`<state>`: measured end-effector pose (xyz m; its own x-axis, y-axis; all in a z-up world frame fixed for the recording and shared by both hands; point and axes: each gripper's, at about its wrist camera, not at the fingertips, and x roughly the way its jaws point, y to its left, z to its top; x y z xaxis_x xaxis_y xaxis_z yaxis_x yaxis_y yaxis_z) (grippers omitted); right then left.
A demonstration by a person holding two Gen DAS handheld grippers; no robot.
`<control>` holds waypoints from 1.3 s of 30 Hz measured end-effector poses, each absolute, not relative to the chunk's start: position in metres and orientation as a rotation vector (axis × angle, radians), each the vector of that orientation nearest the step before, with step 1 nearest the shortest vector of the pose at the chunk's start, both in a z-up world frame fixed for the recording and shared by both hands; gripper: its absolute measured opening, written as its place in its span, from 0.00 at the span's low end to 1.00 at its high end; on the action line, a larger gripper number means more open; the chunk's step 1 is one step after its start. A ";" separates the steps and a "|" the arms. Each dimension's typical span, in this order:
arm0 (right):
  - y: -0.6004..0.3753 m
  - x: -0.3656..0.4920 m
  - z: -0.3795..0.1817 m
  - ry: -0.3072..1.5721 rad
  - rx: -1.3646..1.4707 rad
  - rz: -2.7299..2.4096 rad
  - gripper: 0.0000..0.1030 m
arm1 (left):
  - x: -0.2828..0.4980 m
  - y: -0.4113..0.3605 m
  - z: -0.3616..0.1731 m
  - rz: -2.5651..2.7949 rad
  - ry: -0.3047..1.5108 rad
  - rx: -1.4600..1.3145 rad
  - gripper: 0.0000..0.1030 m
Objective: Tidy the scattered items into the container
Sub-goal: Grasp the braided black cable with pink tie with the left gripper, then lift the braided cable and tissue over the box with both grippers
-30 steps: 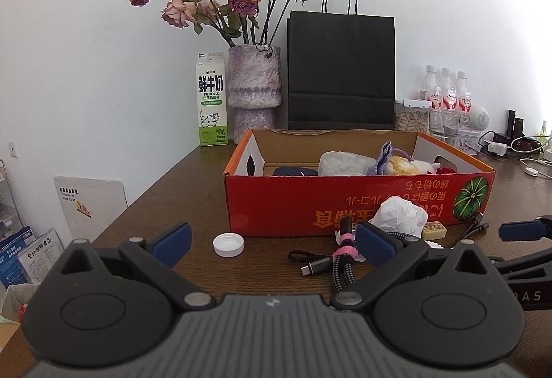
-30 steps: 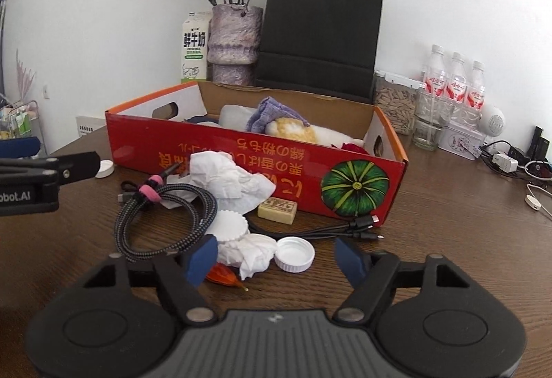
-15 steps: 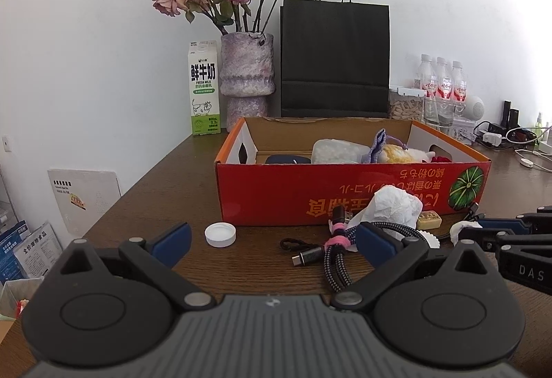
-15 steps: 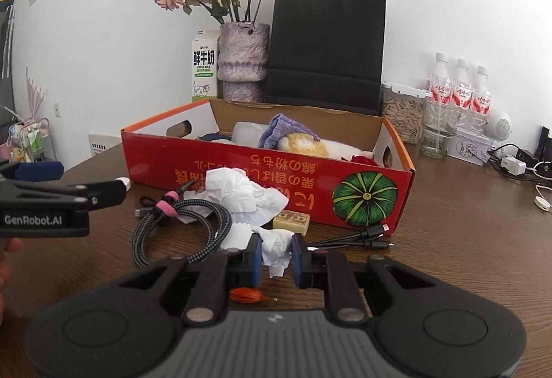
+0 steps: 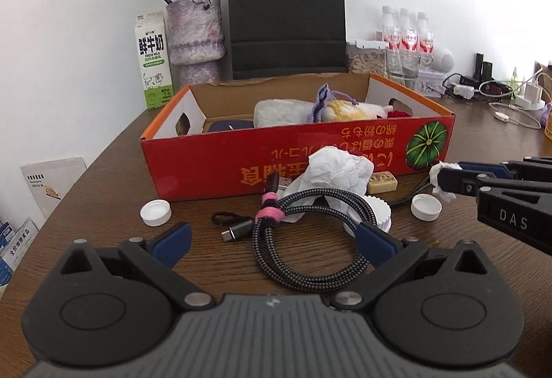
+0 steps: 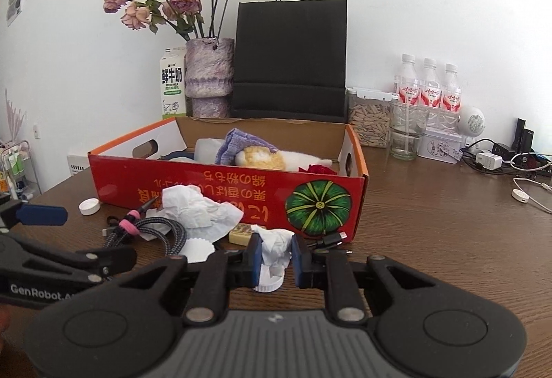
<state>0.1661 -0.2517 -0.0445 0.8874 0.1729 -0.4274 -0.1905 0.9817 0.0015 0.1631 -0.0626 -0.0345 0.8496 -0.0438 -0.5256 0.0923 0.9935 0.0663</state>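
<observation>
The red cardboard box [image 5: 214,164] [image 6: 220,184] stands on the brown table and holds a purple cloth and soft items. My right gripper [image 6: 275,257] [image 5: 445,174] is shut on a small crumpled white tissue [image 6: 274,248] [image 5: 441,179], held just above the table near the box's front right corner. My left gripper [image 5: 272,240] [image 6: 79,236] is open and low over a coiled braided cable with a pink tie [image 5: 265,257] [image 6: 165,229]; the coil lies between its fingers, untouched. A larger crumpled tissue [image 5: 338,167] [image 6: 196,209] rests against the box front.
Two white bottle caps [image 5: 156,212] [image 5: 426,207], a ridged white lid [image 5: 379,212] and a small yellow block [image 5: 381,181] lie before the box. Behind stand a milk carton [image 5: 153,60], a flower vase [image 5: 195,36], a black bag [image 5: 286,19], bottles [image 5: 407,36] and chargers [image 5: 483,91].
The right jaws closed on the small tissue and raised it a little. The left gripper moved in toward the coiled cable, which now lies between its open fingers.
</observation>
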 end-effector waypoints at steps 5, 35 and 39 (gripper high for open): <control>-0.262 0.169 -0.045 0.443 -0.028 0.176 0.16 | 0.176 -0.065 -0.036 -0.087 0.628 0.029 1.00; -0.261 0.169 -0.046 0.451 -0.030 0.187 0.17 | 0.202 -0.069 -0.043 -0.055 0.726 -0.038 0.87; -0.261 0.169 -0.047 0.450 -0.030 0.187 0.17 | 0.199 -0.067 -0.039 -0.057 0.717 -0.050 0.87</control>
